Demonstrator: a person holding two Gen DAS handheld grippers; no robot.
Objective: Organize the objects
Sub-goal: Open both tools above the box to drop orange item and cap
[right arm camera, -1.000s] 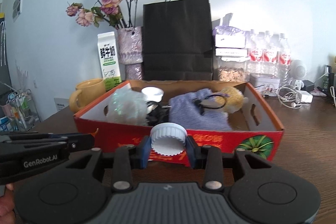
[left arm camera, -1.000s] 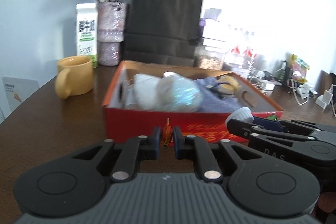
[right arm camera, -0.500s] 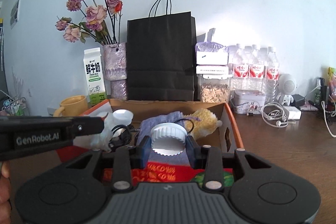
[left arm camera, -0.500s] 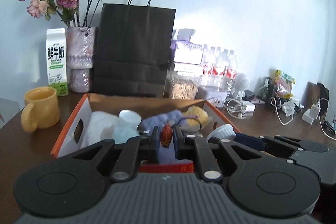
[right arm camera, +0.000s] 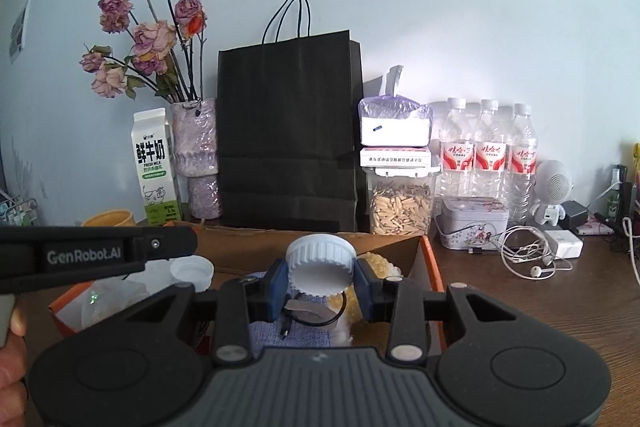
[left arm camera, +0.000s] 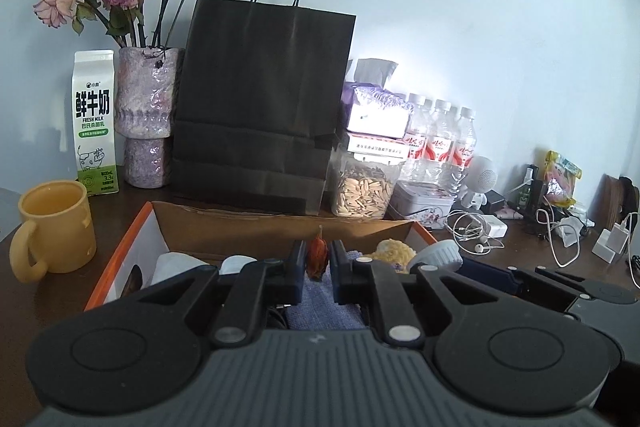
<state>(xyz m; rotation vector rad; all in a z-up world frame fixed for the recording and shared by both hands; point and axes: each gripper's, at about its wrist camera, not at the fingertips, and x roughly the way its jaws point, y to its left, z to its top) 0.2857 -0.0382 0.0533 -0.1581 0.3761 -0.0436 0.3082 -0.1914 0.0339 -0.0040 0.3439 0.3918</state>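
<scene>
Left gripper (left arm camera: 318, 263) is pinched tight on a small dried orange-red bud (left arm camera: 317, 259); right gripper (right arm camera: 320, 277) is clamped across a white ribbed lid (right arm camera: 321, 264), pads on opposite sides of the rim; both hang over the orange cardboard box (left arm camera: 120, 259), which already holds a blue cloth (left arm camera: 320, 307), a yellow fuzzy ball (left arm camera: 394, 251) and another white cap (right arm camera: 191, 270). Handling guess: bud is featherweight, brittle, crumbles if squeezed harder (grip at the fat middle, as now); lid is light, stiff plastic, ribbing gives decent purchase, rim-to-rim hold looks sound. Orientation: bud's long axis stands near upright, thin tip poking up above the fingers; lid has no real long axis, open face tilted forward and down toward the camera, flat top facing the black paper bag (right arm camera: 288, 131).
</scene>
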